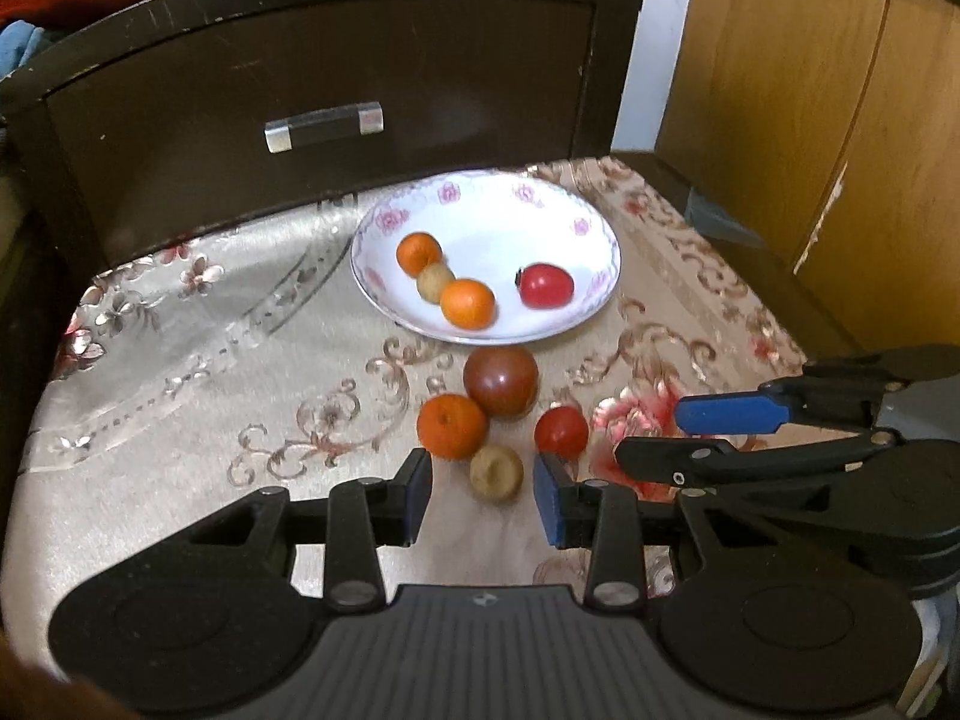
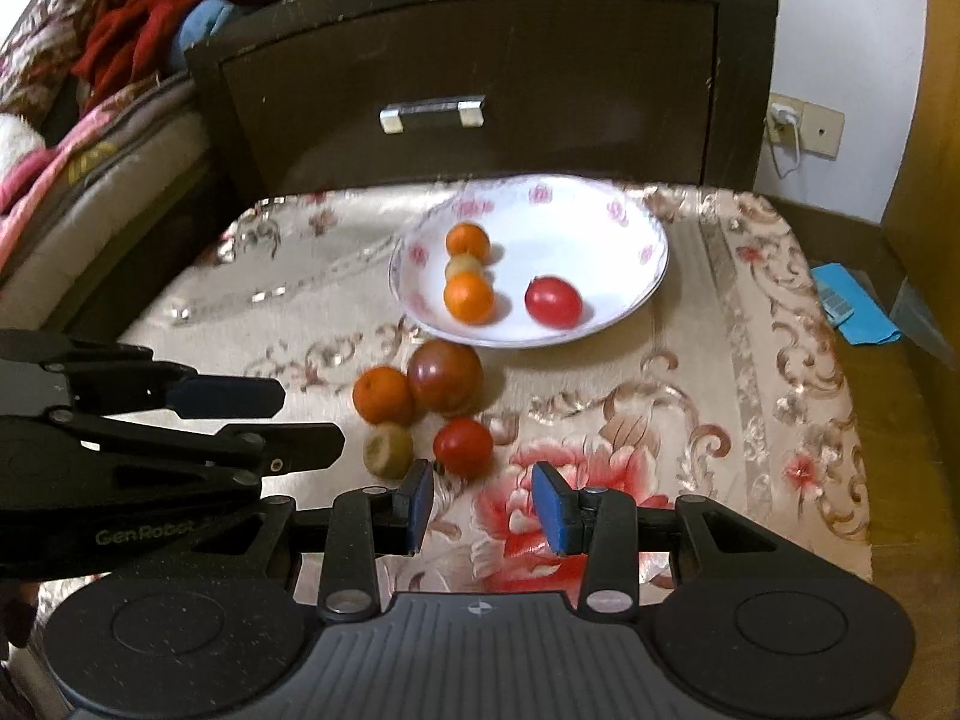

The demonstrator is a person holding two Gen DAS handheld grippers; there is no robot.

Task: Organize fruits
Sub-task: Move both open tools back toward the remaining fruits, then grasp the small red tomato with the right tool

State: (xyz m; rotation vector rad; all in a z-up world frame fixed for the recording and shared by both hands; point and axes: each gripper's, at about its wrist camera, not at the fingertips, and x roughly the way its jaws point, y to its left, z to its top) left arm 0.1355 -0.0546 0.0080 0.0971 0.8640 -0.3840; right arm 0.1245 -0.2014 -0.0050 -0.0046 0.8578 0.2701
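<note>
A white floral bowl (image 1: pixel 540 204) (image 2: pixel 624 240) holds two oranges, a small brown fruit and a red tomato (image 1: pixel 546 285) (image 2: pixel 553 300). On the cloth in front of it lie a dark red-brown tomato (image 1: pixel 501 382) (image 2: pixel 445 375), an orange (image 1: pixel 451 426) (image 2: pixel 383 395), a small red tomato (image 1: pixel 561 432) (image 2: pixel 462 447) and a brown kiwi-like fruit (image 1: pixel 495 471) (image 2: pixel 388 450). My left gripper (image 1: pixel 483 501) is open, with the brown fruit just ahead of its jaws. My right gripper (image 2: pixel 483 504) is open and empty, just short of the small red tomato.
A dark wooden drawer front (image 1: pixel 336 78) (image 2: pixel 468 60) with a metal handle stands right behind the bowl. The patterned cloth (image 1: pixel 180 360) covers the table. A wooden cabinet (image 1: pixel 840 120) rises at the right. Bedding and clothes (image 2: pixel 90 90) lie at the left.
</note>
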